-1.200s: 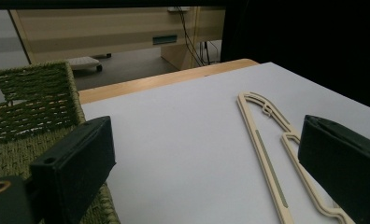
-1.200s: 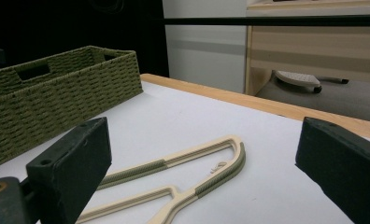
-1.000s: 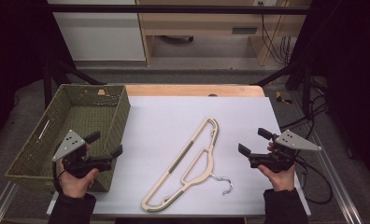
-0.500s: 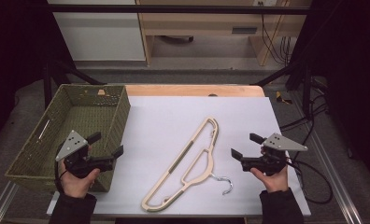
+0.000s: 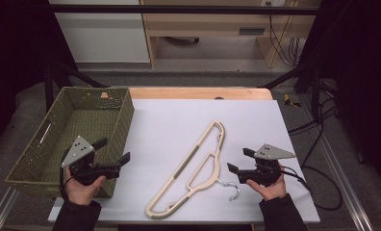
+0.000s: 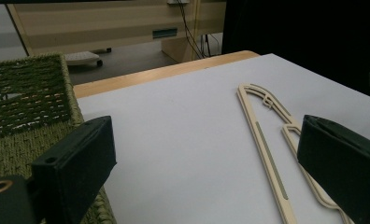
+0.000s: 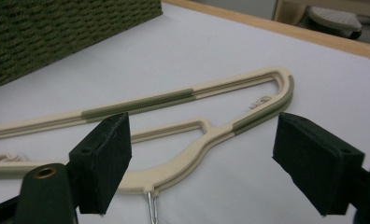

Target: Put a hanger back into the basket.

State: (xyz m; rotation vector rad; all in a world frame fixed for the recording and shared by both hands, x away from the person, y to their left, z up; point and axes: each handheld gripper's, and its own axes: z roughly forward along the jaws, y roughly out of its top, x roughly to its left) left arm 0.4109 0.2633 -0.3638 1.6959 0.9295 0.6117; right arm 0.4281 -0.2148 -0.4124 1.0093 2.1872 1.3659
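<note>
Left tongs [image 6: 206, 158]: both black jaws rise from the bottom edge, set wide apart, nothing between them but bare white tabletop [image 6: 174, 121]. Cream hanger [image 6: 267, 140] lies flat on the tabletop, its long arm running toward the right-hand jaw and passing behind it. Green woven basket [image 6: 29, 107] stands at left, beside the left-hand jaw.

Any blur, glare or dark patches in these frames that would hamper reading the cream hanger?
High view: evenly lit white table top, dark surroundings, cream plastic hanger sharp. Left gripper view: near black jaws soft, woven green basket slightly blurred. Right gripper view: hanger crisp, jaws and far table edge soft; no glare.
</note>
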